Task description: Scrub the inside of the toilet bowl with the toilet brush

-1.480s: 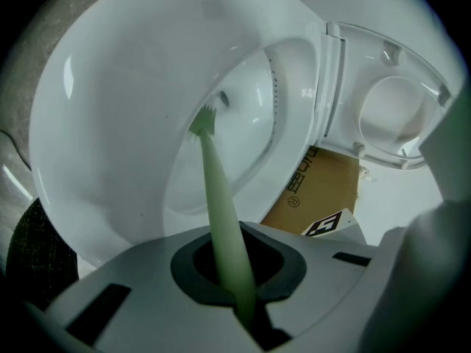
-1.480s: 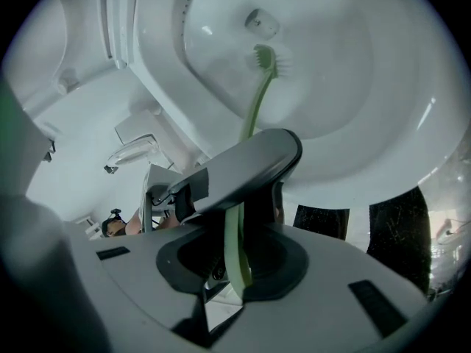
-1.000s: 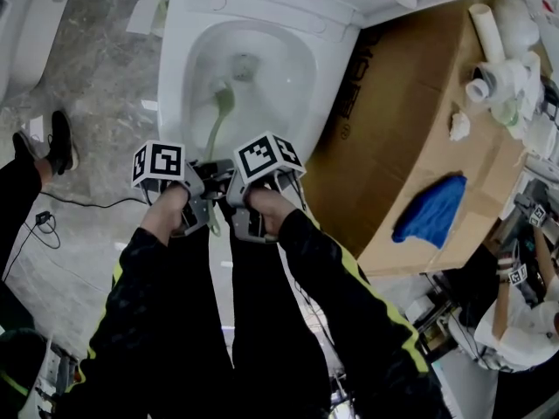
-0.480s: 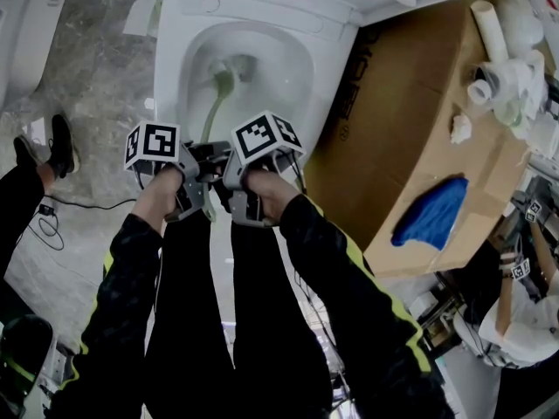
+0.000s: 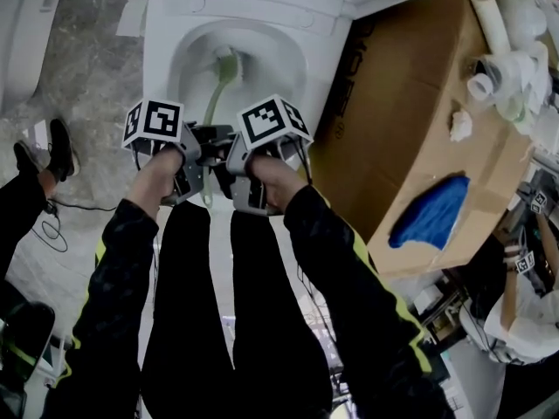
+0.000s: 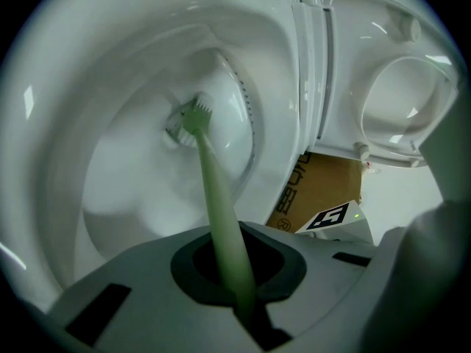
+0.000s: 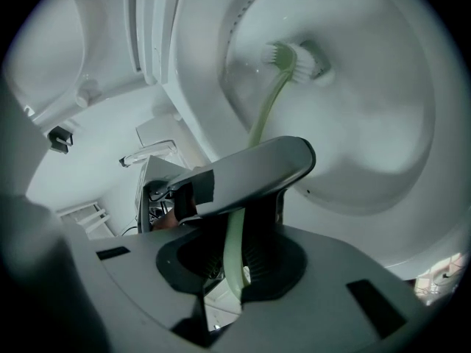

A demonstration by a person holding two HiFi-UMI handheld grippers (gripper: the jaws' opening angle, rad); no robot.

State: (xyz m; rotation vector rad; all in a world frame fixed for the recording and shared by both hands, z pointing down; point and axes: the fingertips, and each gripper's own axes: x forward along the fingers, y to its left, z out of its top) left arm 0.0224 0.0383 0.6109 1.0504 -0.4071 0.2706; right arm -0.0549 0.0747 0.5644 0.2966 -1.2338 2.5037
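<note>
A pale green toilet brush [image 5: 216, 94] reaches down into the white toilet bowl [image 5: 288, 68]. Its bristle head [image 6: 193, 118] presses against the bowl's inner wall near the drain, also seen as the brush head [image 7: 283, 59] in the right gripper view. Both grippers stand side by side over the bowl's front rim. My left gripper [image 5: 194, 160] is shut on the handle [image 6: 224, 234]. My right gripper [image 5: 229, 160] is shut on the same handle [image 7: 234, 259]. The handle's lower end is hidden between the jaws.
A large brown cardboard box [image 5: 419, 120] stands right of the toilet with a blue cloth [image 5: 430, 212] and white pipe fittings [image 5: 498, 68] on it. A person's shoe [image 5: 59, 147] and a black cable [image 5: 79, 204] lie on the grey floor at left. Another person sits at lower right.
The brush head has slid from the drain area up toward the back wall of the bowl. Both grippers moved forward a little with the handle.
</note>
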